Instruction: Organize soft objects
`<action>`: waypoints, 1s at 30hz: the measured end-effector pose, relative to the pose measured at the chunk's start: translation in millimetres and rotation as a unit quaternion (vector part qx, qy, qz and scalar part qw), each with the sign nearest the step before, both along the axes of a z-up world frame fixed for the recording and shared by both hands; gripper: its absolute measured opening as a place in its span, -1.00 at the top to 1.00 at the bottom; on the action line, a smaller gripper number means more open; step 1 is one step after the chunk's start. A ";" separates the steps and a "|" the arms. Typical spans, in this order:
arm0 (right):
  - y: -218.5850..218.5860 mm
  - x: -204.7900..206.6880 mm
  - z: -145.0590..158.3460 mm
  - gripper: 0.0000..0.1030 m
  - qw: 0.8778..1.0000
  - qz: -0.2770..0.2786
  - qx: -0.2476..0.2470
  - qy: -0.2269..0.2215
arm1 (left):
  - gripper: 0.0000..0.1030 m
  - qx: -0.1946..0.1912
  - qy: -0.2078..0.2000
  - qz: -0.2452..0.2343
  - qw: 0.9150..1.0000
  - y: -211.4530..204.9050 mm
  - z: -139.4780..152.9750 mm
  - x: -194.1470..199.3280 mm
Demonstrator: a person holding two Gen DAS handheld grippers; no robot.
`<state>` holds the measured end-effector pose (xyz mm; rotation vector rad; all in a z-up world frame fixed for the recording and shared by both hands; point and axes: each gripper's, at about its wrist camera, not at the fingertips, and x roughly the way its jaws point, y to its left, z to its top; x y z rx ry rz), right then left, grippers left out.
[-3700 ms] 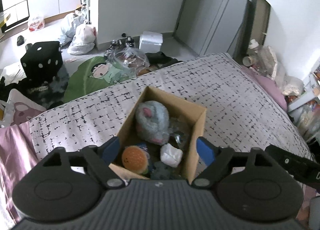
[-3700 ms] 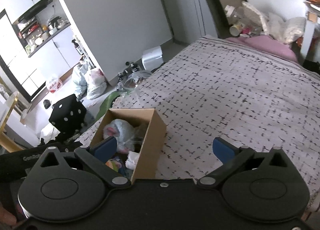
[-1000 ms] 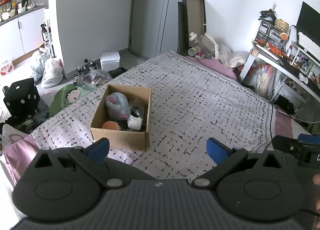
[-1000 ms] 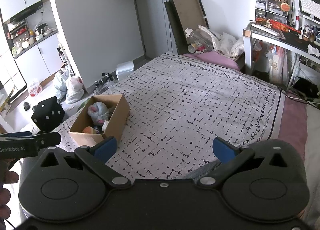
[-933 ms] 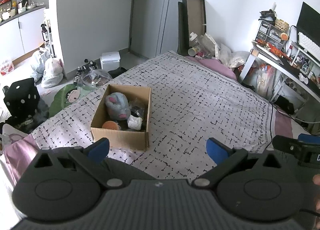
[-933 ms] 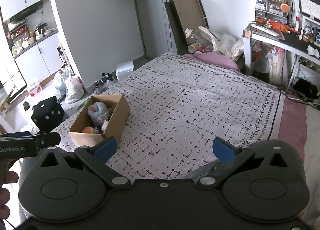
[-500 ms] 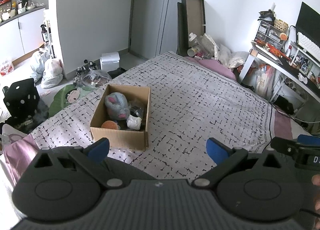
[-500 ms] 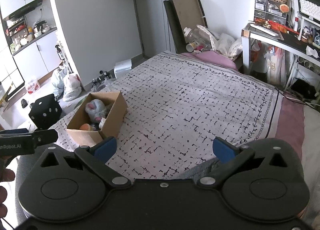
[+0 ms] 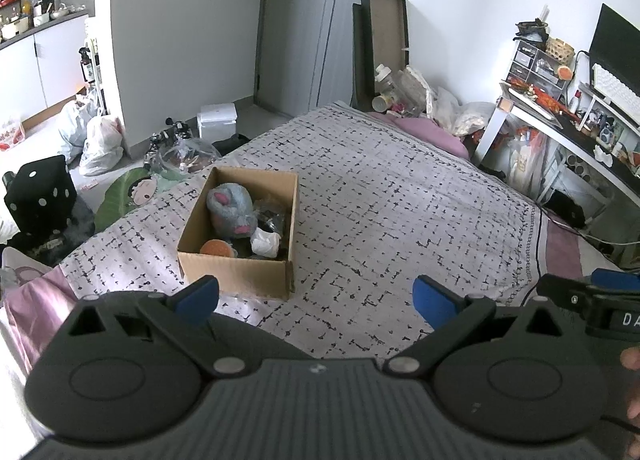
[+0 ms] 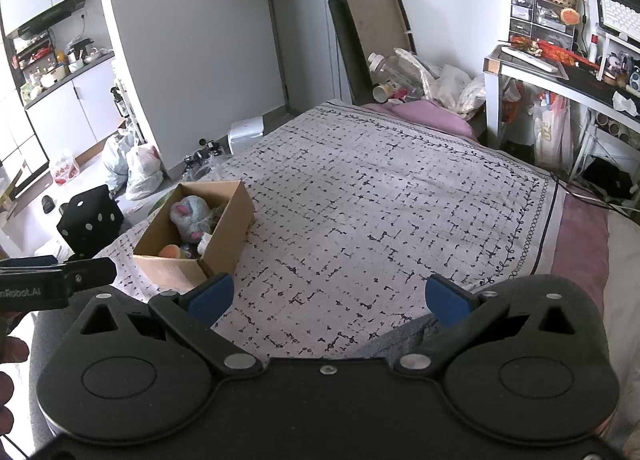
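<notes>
The left tongs sit at the bottom of the left wrist view with their blue-tipped fingers spread wide and nothing between them; the right tongs fill the bottom of the right wrist view in the same released state, blue tips far apart and empty. Both hang above the near edge of the bed, whose pale cover with a black dash pattern takes up the middle of each frame.

A cardboard box stands open on the bed, left of centre in the left wrist view and in the lower left of the right wrist view; it lies well apart from both tongs. Inside it, a grey plush toy with pink patches lies toward the far left; an orange round toy rests against the near wall; a white soft lump sits just beside it to the right (the dark items behind these are too crumpled to tell apart).

At the right edge of the left wrist view, the other tool's black body shows; a cluttered worktop stands in the upper right. On the floor at the left, a black dice cushion sits near white plastic bags.
</notes>
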<state>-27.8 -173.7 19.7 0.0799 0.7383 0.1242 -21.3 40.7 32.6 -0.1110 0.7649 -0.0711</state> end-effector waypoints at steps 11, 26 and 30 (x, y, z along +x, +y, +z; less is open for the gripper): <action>-2.9 0.2 0.0 -1.00 1.000 -0.006 0.001 0.002 | -0.99 0.005 0.001 -0.002 1.000 -2.9 -2.0 0.4; 1.2 5.1 -6.5 -1.00 1.000 -0.005 0.001 0.008 | -0.99 0.013 0.001 -0.006 1.000 -2.9 -8.5 2.6; 4.4 7.6 -10.9 -1.00 1.000 -0.003 0.001 0.013 | -0.99 0.013 0.002 -0.006 1.000 -3.1 -9.0 3.2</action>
